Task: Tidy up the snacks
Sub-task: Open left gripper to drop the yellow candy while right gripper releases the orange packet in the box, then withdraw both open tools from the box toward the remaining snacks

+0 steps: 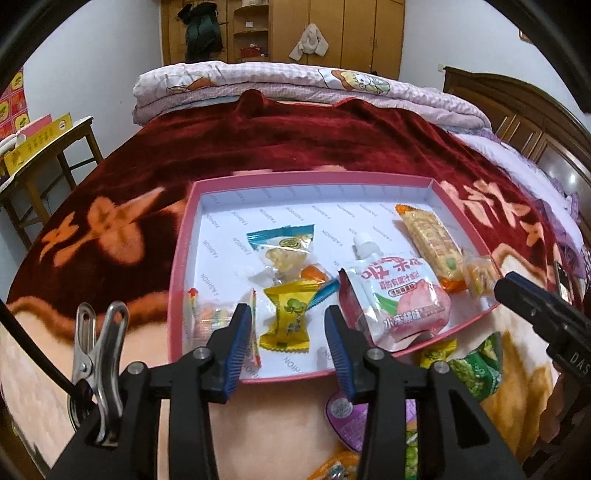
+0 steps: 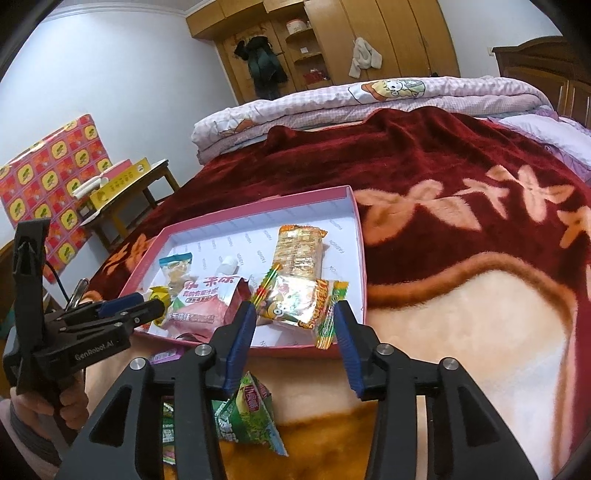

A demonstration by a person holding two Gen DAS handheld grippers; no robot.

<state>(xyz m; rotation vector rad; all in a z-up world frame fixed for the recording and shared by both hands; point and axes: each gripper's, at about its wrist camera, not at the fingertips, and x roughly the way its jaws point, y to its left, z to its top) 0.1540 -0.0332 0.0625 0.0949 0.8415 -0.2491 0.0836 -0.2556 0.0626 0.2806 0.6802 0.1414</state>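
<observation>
A dark red blanket with peach flower shapes covered the bed, and on it lay the shallow pink box, which serves here as the landmark. Beyond the box a folded checked quilt lay across the far end of the bed, and behind that stood a wooden wardrobe against a pale wall; off to the left of the box a small wooden table carried a yellow carton. The box's lining was white with faint printed lettering. Inside it, toward the near rim, sat a yellow wrapped candy, with a blue-edged clear candy packet farther in, a white and pink spouted drink pouch to the right of the yellow candy, and a long orange biscuit pack by the right wall. A shiny cartoon-printed snack bag lay in the near right corner (its striped end hung over the rim). Outside the box, on the blanket just in front of its near rim, lay green snack packets and a purple packet. The left gripper hovered over the near rim, its blue-padded fingers apart with the yellow candy lying loose between them. The right gripper hung at the near right corner, fingers likewise apart, either side of the cartoon bag without pressing it.
</observation>
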